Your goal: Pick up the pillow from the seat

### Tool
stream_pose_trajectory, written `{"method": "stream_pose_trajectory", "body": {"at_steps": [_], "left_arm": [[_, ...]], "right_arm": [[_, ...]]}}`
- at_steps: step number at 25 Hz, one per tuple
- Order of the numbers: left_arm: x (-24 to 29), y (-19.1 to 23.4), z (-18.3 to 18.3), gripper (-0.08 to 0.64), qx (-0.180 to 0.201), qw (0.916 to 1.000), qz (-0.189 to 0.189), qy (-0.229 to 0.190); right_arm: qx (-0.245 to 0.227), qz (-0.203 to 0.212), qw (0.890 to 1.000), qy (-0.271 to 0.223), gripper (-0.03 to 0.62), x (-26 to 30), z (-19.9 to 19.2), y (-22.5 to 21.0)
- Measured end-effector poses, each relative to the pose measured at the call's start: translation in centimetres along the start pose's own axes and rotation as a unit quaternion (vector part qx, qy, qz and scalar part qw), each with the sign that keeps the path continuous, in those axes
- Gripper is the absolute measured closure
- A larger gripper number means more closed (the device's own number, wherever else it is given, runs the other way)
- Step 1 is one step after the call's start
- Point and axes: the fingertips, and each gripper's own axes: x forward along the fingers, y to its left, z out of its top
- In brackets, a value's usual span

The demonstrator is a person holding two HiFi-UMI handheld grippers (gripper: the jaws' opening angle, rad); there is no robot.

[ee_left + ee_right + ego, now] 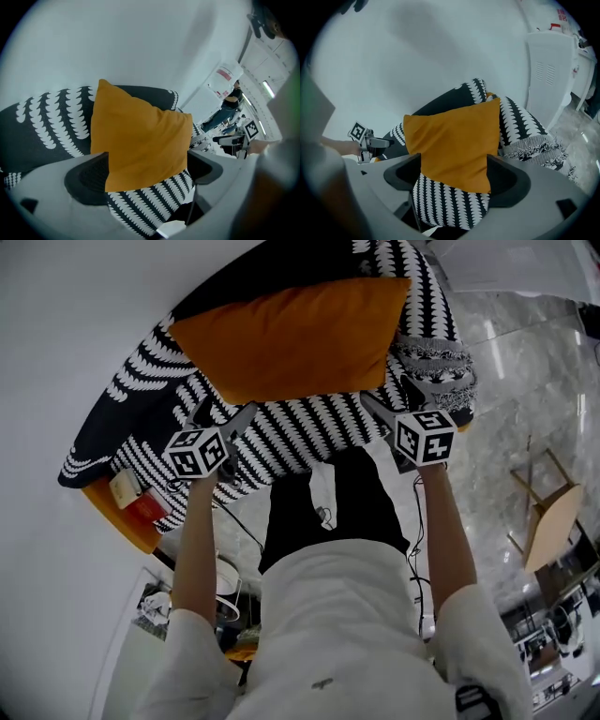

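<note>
Left tool (227, 418) and right tool (389, 399) both have their jaws spread wide, with nothing pinched between them. Each points down toward the lower edge of an orange pillow (291, 334), one near each bottom corner. The pillow leans on a seat (309, 432) covered in black-and-white patterned fabric, against a white wall (75, 334).

The pillow (295, 334) is plain orange. The seat (309, 437) under it wears black cloth with rows of white scallops (orange shows at its left edge). The floor (525, 399) is grey-veined marble.
</note>
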Motion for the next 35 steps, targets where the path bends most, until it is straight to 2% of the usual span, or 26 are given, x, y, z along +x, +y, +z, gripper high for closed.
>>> {"method": "stream_pose_trajectory", "body": {"at_steps": [8,17,24,35], "left_arm": [[3.6,3.4,-0.5,-0.025,0.002,0.9995,0.015,0.029],[6.9,7.7,0.7,-0.031,-0.015,0.9986,0.042,0.029],[8.7,9.9,0.8,-0.031,-0.017,0.9975,0.049,0.047],[10.3,9.8,0.9,-0.029,0.019,0.9963,0.012,0.083]], "right_arm": [[0.015,-0.008,1.000,0.004,0.152,5.4,0.7,-3.0],[0.022,-0.031,0.999,0.012,0.136,9.8,1.1,-7.6],[0.018,-0.009,1.000,0.023,0.123,12.4,1.3,-9.4],[-0.033,0.034,0.998,0.047,0.123,14.9,2.5,-10.7]]}}
